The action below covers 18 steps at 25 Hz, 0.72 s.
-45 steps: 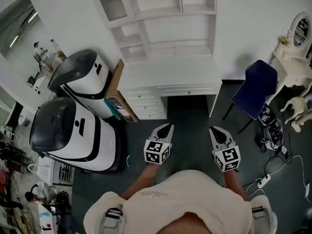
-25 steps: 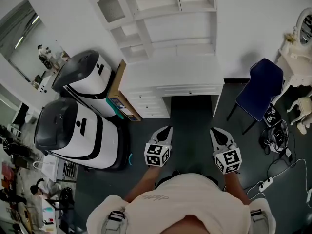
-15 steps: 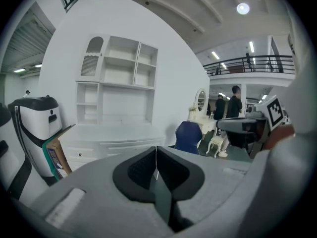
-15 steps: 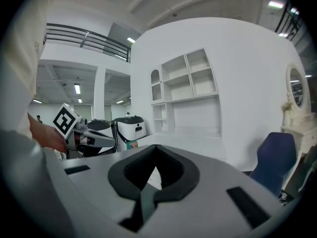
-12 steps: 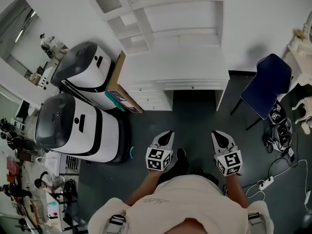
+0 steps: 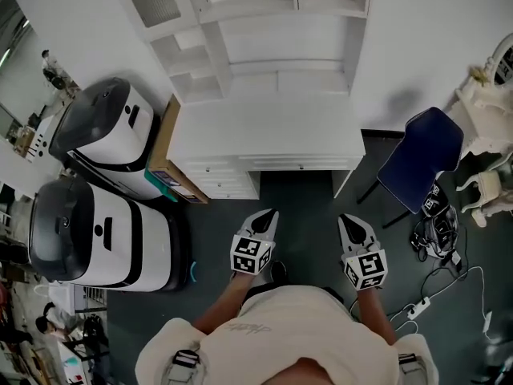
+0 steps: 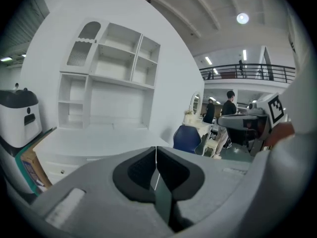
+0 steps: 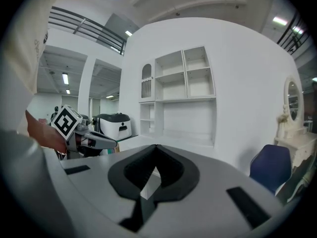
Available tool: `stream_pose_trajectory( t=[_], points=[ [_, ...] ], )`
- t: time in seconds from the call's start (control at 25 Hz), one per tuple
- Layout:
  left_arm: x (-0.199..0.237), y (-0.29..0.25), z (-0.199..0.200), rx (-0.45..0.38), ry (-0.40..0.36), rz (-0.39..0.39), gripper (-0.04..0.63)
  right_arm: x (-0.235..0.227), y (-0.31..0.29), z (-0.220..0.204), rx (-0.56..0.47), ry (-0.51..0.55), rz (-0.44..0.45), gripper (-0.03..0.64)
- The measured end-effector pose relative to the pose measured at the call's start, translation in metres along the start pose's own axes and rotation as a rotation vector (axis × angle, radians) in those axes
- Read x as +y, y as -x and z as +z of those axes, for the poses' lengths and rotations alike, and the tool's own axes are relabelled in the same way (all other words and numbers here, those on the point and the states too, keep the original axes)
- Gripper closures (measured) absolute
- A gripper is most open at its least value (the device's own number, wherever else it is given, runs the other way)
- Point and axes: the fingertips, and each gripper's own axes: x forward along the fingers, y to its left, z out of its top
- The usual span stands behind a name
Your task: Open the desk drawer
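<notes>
The white desk stands against the wall with a shelf unit on top. Its wide drawer front over the knee space is closed, and a stack of small drawers sits at its left. My left gripper and right gripper hover side by side over the dark floor, short of the desk, both shut and holding nothing. In the left gripper view the jaws are pressed together in front of the desk. The right gripper likewise shows shut jaws before the shelves.
A blue chair stands right of the desk. A flat cardboard box leans at the desk's left, beside two white and black machines. Cables and a power strip lie on the floor at right, near a white vanity.
The view has shifted, and the desk now sits slightly lower and nearer in the head view. Both grippers have stayed shut and side by side, a little closer to the desk.
</notes>
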Motion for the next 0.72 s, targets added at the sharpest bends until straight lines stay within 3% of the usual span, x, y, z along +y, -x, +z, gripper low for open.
stream_pose_trajectory(
  t=[0.16,0.36,0.48,0.72],
  points=[
    [0.025,-0.031,0.025,-0.026,-0.011,-0.060,0.578,-0.014,-0.035,0.018,-0.004,0.016,-0.053,0.615],
    [0.057,-0.059,0.021,-0.008,0.005,-0.093,0.577,-0.019,-0.070,0.021,0.026,0.043,-0.100,0.615],
    [0.067,-0.075,0.017,0.011,0.031,-0.106,0.578,-0.020,-0.089,0.019,0.063,0.090,-0.080,0.615],
    [0.076,-0.119,0.019,0.054,0.043,-0.102,0.578,-0.051,-0.129,0.016,0.064,0.042,-0.041,0.615]
  ],
)
